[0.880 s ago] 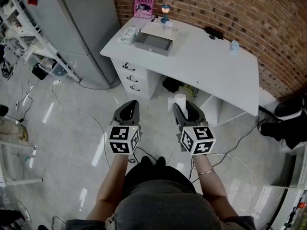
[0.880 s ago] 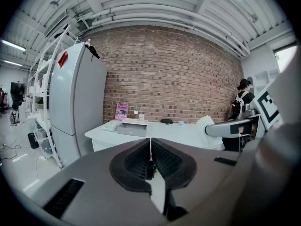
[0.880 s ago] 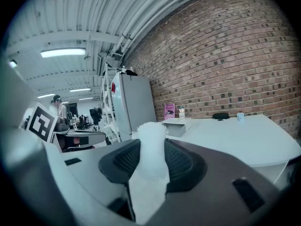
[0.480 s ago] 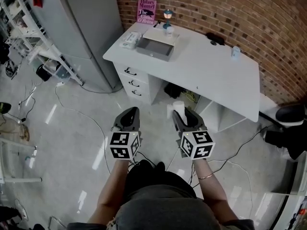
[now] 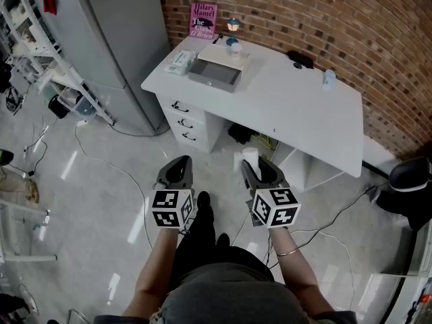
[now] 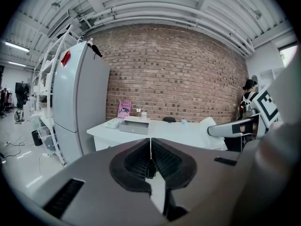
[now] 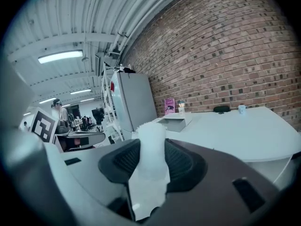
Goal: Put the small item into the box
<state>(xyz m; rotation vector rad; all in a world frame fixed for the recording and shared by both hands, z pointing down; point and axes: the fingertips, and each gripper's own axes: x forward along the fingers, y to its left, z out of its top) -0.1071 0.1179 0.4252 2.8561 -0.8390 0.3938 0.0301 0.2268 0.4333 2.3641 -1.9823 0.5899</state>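
An open grey box (image 5: 214, 73) stands at the far left part of the white desk (image 5: 304, 113); it also shows in the left gripper view (image 6: 134, 126) and the right gripper view (image 7: 175, 122). My right gripper (image 5: 260, 169) hangs over the floor, well short of the desk, shut on a small white item (image 5: 251, 156). That white item (image 7: 151, 149) stands up between the right gripper's (image 7: 151, 166) ribbed pads. My left gripper (image 5: 177, 169) is level with it to the left, shut with nothing in it (image 6: 150, 144).
A tall grey fridge (image 5: 115, 46) and white shelving (image 5: 40, 52) stand left of the desk. On the desk are a pink book (image 5: 203, 15), a white pack (image 5: 179, 61), a black object (image 5: 300, 59) and a small blue cup (image 5: 329, 77). Cables (image 5: 108, 164) lie on the floor.
The person has taken a step, and a foot now shows between the two grippers. Both grippers sit slightly lower in the view. Their jaws are unchanged.
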